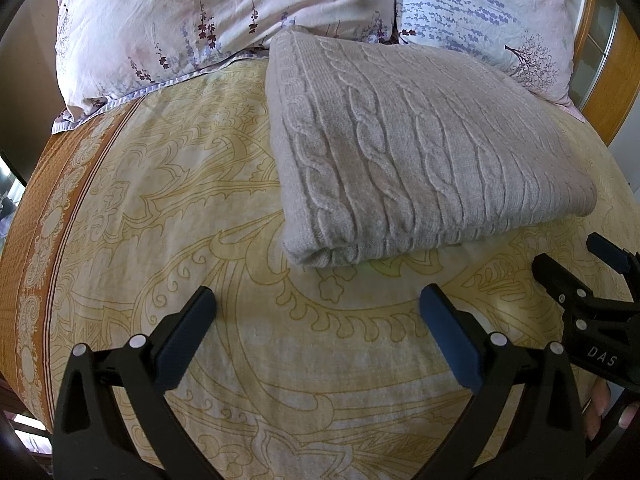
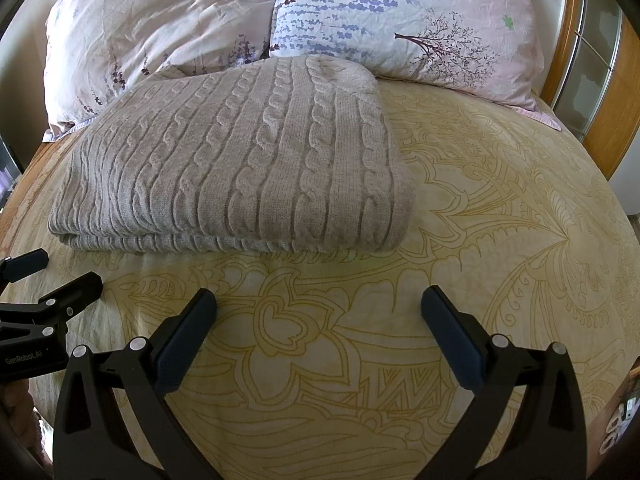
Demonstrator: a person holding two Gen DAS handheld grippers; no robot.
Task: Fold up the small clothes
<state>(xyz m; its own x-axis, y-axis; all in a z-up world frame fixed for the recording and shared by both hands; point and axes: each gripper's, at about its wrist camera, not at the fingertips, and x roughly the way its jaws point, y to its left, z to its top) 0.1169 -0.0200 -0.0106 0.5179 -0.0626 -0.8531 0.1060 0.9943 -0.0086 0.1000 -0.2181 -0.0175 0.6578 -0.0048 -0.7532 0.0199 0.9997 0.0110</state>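
Our left gripper and right gripper both have their jaws wide apart, holding nothing, above the yellow bedspread. Just past them we see the grey knit sweater — folded into a neat block — lying flat on the bed. Behind it sit two flowery pillows, and it touches them at its far edge.

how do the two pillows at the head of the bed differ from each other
The left pillow is mostly plain pink with sparse dark flower sprigs; the right pillow carries dense blue-purple lavender rows and a bare tree print. The folded knit sweater leans against the left pillow more than the right pillow. Both share pale pink fabric, wrinkles, and lie side by side.
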